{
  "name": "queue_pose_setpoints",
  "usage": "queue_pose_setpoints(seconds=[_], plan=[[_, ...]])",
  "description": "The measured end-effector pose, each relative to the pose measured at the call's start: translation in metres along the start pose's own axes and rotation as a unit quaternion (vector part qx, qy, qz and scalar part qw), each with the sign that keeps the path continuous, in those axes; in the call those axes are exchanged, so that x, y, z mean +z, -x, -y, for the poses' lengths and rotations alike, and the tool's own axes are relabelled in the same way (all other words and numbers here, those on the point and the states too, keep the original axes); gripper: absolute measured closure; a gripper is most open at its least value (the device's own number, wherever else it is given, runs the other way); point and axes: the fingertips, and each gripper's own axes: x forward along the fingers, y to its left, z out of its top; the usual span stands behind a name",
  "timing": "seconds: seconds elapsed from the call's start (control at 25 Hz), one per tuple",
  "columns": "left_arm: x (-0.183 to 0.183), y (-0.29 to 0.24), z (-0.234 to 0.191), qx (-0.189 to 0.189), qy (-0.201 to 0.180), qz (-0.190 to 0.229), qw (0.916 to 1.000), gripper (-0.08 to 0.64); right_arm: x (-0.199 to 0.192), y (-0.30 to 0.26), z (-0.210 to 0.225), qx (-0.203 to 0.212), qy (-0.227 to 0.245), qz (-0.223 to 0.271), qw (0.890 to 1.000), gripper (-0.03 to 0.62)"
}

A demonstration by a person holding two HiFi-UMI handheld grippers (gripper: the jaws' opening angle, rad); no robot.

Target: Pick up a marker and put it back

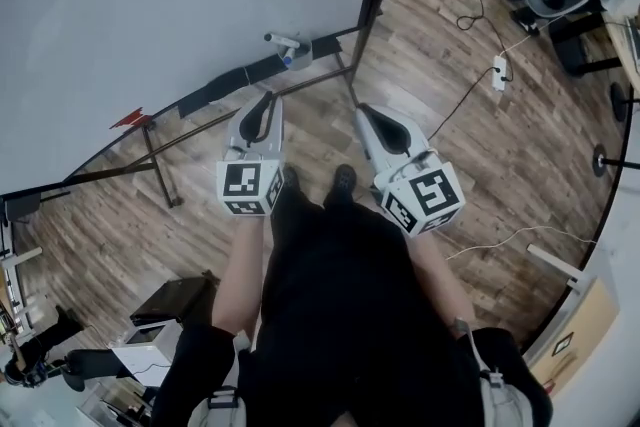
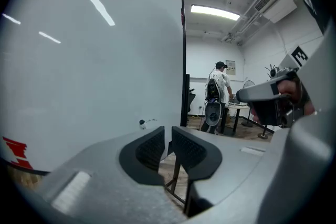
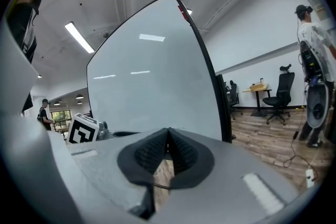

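A white marker [image 1: 283,41] with a dark end lies on the ledge at the foot of the whiteboard [image 1: 180,5], beyond both grippers. In the left gripper view the marker [image 2: 142,123] shows small at the board's lower edge. My left gripper [image 1: 262,107] points toward the ledge, its jaws a narrow gap apart with nothing between them [image 2: 168,136]. My right gripper [image 1: 372,115] is held beside it to the right, short of the board's frame. Its pads meet at the tips [image 3: 168,136] and hold nothing.
The whiteboard stands on a black metal frame [image 1: 352,75] over a wood floor. A red item [image 1: 130,119] sits on the ledge further left. A power strip [image 1: 498,73] with cables lies to the right. A person [image 2: 218,86] stands far off; an office chair [image 3: 281,93] stands beyond.
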Motion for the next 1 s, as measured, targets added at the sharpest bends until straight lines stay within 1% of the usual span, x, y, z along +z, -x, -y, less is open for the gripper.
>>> queue_pose_setpoints(seconds=[0.2, 0.36, 0.6, 0.84, 1.0], plan=[[0.005, 0.017, 0.003, 0.002, 0.004, -0.002, 1.0000, 0.526, 0.006, -0.001, -0.012, 0.021, -0.005, 0.021, 1.000, 0.591], [0.025, 0.038, 0.005, -0.010, -0.004, 0.014, 0.9999, 0.541, 0.018, -0.003, -0.025, 0.020, -0.001, 0.037, 0.999, 0.591], [0.050, 0.079, -0.003, -0.020, -0.012, 0.044, 0.9987, 0.549, 0.028, -0.001, -0.064, 0.025, 0.017, 0.054, 0.998, 0.591], [0.052, 0.113, -0.006, -0.039, 0.000, 0.057, 0.9976, 0.549, 0.028, 0.010, -0.103, 0.019, 0.031, 0.065, 0.997, 0.591], [0.049, 0.132, -0.003, -0.056, 0.006, 0.069, 0.9960, 0.549, 0.021, 0.022, -0.119, 0.000, 0.042, 0.075, 0.996, 0.591]])
